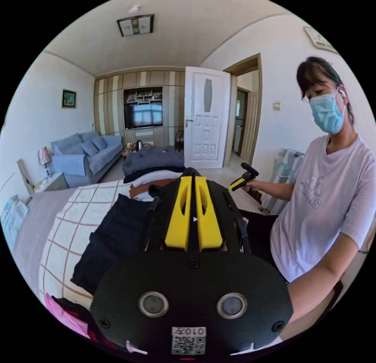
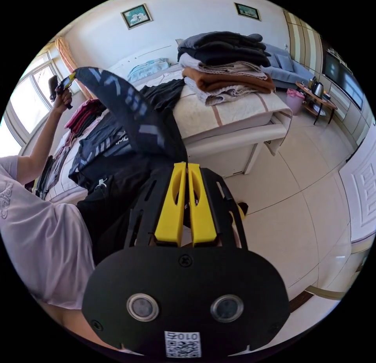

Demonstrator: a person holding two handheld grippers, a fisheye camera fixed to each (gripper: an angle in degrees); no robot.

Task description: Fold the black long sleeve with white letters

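Nearest the lens in the right gripper view, the right tongs (image 2: 187, 171) had their yellow jaws pressed together on the tip of the black long sleeve (image 2: 133, 108), which rose from them toward 11 o'clock as a taut dark band with pale markings. At its far end the left tongs (image 2: 67, 81), raised in the person's hand (image 2: 62, 98), appeared clamped on the other end, though that grip was too small to make out well. The garment's long axis therefore ran between the two tongs, stretched in the air beside the bed (image 2: 231, 116) rather than lying on it. In the left gripper view the left tongs (image 1: 193, 183) also showed their jaws closed, with dark cloth around them, and the right tongs (image 1: 241, 181) sat at 2 o'clock beyond. The fabric looked light, soft and limp, likely to sag or twist wherever it was not held taut, so the ends or the seams seemed the sensible places to grip. Farther off, at 12 o'clock in the right gripper view, a stack of folded clothes (image 2: 225, 61) rested on the bed.
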